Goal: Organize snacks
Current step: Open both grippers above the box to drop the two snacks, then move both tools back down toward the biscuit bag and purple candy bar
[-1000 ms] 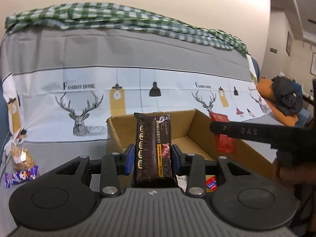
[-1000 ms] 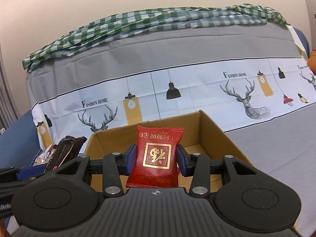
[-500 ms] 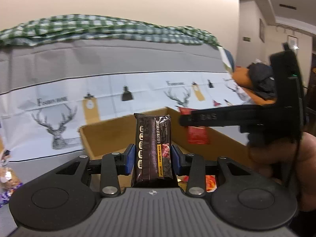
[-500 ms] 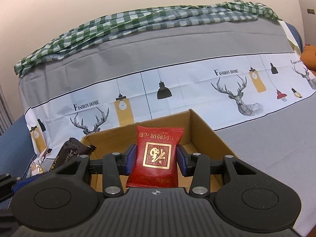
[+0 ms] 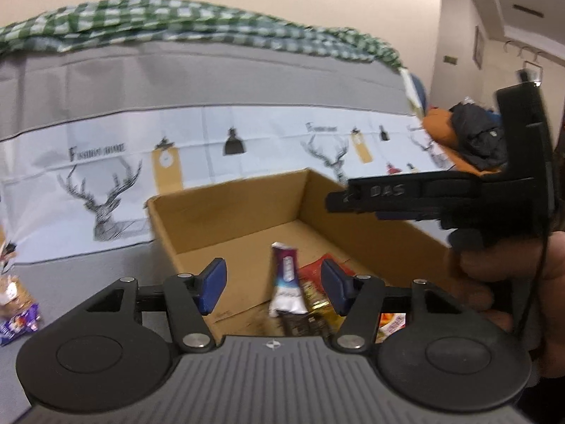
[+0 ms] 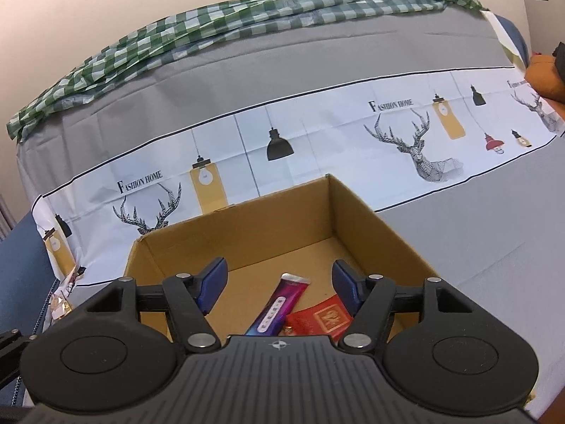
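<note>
An open cardboard box (image 5: 226,208) (image 6: 268,219) sits on the cloth-covered surface. My left gripper (image 5: 273,286) is open and empty over the box's near edge. Below it lie a purple-and-white stick pack (image 5: 286,284), a red packet (image 5: 314,270) and a dark brown bar (image 5: 303,323). My right gripper (image 6: 279,284) is open and empty over the box; the purple stick pack (image 6: 279,309) and a red packet with a gold emblem (image 6: 319,319) lie under it. The right gripper's body (image 5: 441,194) shows from the side in the left wrist view.
A grey and white deer-print cloth (image 6: 317,134) covers the surface. A green checked cloth (image 6: 247,14) lies along its far top. Loose snacks lie at the left: a purple wrapper (image 5: 17,321) and a clear bag (image 5: 10,289). Orange and dark clothing (image 5: 469,130) sits at right.
Both grippers have opened. The dark brown bar has dropped from the left gripper and the red packet from the right gripper into the box.
</note>
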A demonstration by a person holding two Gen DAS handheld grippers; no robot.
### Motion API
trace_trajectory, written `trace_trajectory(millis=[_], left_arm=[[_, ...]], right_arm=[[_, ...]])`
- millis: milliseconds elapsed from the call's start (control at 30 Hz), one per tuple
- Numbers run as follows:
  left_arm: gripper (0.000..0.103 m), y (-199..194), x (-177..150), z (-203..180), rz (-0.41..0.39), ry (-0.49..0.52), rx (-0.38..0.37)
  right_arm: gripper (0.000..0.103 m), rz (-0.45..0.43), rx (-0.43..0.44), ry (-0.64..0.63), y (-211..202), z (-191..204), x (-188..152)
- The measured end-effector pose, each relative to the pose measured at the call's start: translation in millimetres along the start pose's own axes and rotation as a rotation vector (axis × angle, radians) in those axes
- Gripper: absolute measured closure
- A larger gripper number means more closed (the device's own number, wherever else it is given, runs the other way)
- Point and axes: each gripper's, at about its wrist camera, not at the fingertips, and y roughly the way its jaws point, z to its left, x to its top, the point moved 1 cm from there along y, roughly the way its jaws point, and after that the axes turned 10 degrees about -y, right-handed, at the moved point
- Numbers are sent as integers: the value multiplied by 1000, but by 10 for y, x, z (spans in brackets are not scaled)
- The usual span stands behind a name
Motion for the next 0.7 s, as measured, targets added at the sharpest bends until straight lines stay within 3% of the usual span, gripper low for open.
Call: trace_trajectory(millis=[300, 567, 633, 700], left_arm=[[52, -55, 25, 406, 28, -91, 72], [50, -26, 60, 949, 62, -330, 185], [43, -39, 57, 1100, 64, -397, 215], [25, -58, 42, 1285, 71, -487, 260]], right_arm=[[35, 5, 54, -24, 23, 279, 1], [35, 0, 142, -34, 46, 659, 48], [35, 1, 165, -32, 59, 774, 63], [35, 6, 186, -29, 76, 879, 76]])
